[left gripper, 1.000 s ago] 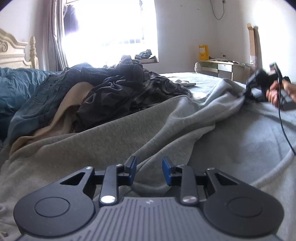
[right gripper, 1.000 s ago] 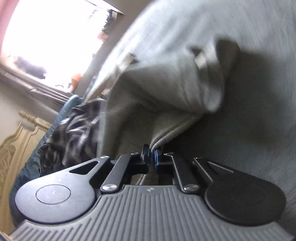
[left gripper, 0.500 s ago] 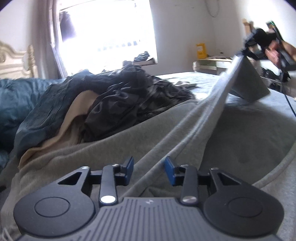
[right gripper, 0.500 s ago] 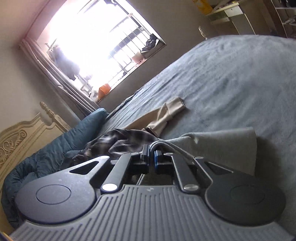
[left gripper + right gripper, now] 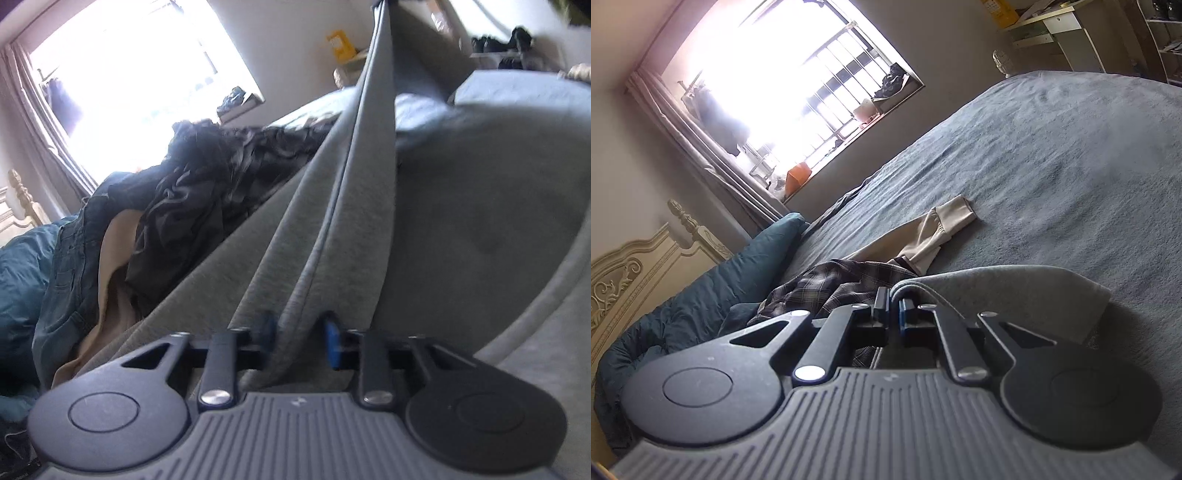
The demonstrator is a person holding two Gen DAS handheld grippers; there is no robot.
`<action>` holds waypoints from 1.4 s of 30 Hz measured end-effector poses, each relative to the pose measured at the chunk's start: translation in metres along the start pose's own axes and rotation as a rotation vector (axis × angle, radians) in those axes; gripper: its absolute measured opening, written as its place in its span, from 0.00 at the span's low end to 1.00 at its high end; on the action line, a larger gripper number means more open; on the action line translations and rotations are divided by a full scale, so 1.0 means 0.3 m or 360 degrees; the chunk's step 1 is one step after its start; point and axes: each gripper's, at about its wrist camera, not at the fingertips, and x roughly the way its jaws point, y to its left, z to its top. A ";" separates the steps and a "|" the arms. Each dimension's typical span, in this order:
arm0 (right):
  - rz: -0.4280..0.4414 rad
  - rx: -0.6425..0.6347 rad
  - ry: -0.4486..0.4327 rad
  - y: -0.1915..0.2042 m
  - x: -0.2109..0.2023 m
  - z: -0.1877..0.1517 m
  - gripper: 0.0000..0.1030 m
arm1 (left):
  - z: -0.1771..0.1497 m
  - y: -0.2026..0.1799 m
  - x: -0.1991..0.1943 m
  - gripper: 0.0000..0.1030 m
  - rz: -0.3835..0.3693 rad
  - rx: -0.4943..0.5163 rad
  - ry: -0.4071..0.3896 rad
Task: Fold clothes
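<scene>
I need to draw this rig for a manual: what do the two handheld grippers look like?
Both match: left gripper and right gripper have a grey ribbed body, black rounded side plates with circular insets, black linkage bars with silver pivot bolts, and blue finger pads.

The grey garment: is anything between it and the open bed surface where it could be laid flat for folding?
Nothing visible blocks it. Both the left gripper and the right gripper already pinch the grey garment. The blue-grey bedspread beyond it is bare; the beige garment and plaid shirt lie off toward the headboard side.

Clothes pile left of sweatshirt
</scene>
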 end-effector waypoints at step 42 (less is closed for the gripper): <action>-0.0033 0.0704 0.0295 -0.768 -0.328 -0.346 0.27 | 0.083 0.012 -0.250 0.47 -0.0471 -0.0171 -0.0063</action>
